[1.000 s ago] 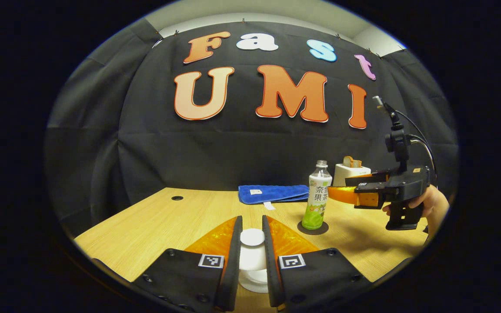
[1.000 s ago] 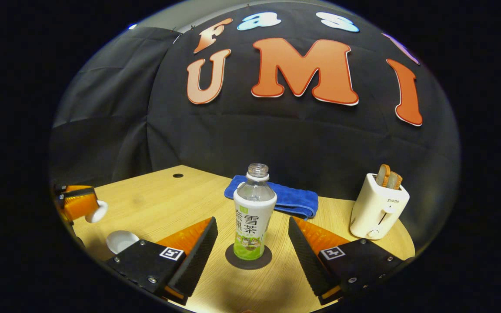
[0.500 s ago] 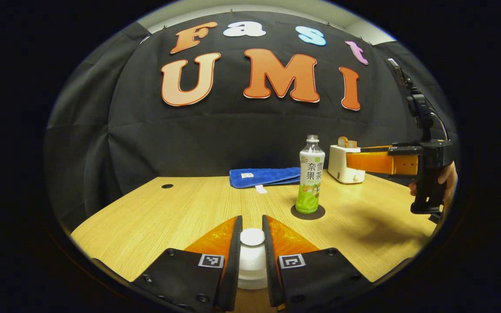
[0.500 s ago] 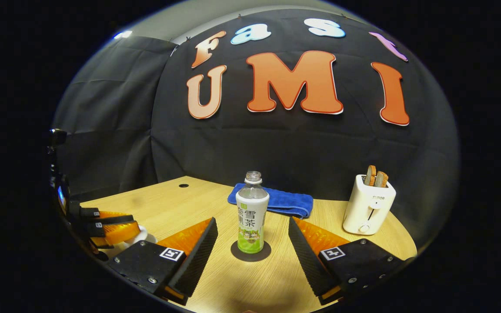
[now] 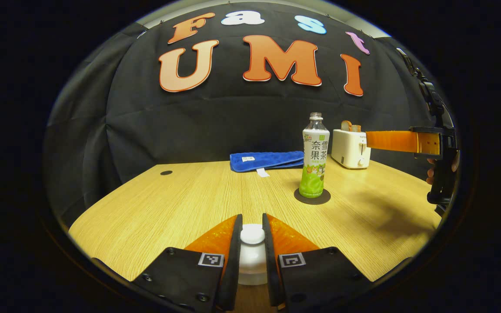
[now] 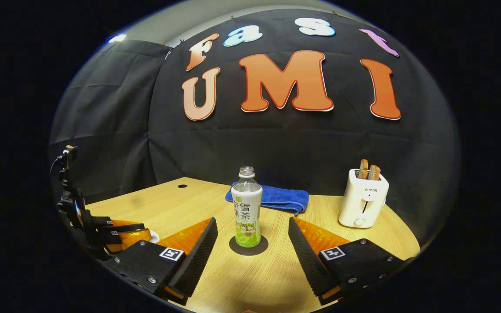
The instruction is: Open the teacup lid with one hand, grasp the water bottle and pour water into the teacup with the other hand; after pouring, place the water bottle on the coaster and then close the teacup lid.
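left claw clenched on lid knob, right claw spread; towel, toaster behind bottle.

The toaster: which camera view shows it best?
The right gripper view: the toaster stands whole, front facing, bread slices visible in its slots. In the left gripper view the toaster is farther off, partly behind the right hand-held gripper.

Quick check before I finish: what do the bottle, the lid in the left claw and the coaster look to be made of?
Bottle: likely clear plastic, see-through at the neck, with a glossy printed wrap.
Lid, pinched in the left claw: smooth white, probably glazed ceramic, though plastic is possible.
Coaster: thin, dark, matte disc under the bottle; material unclear, maybe rubber or felt.
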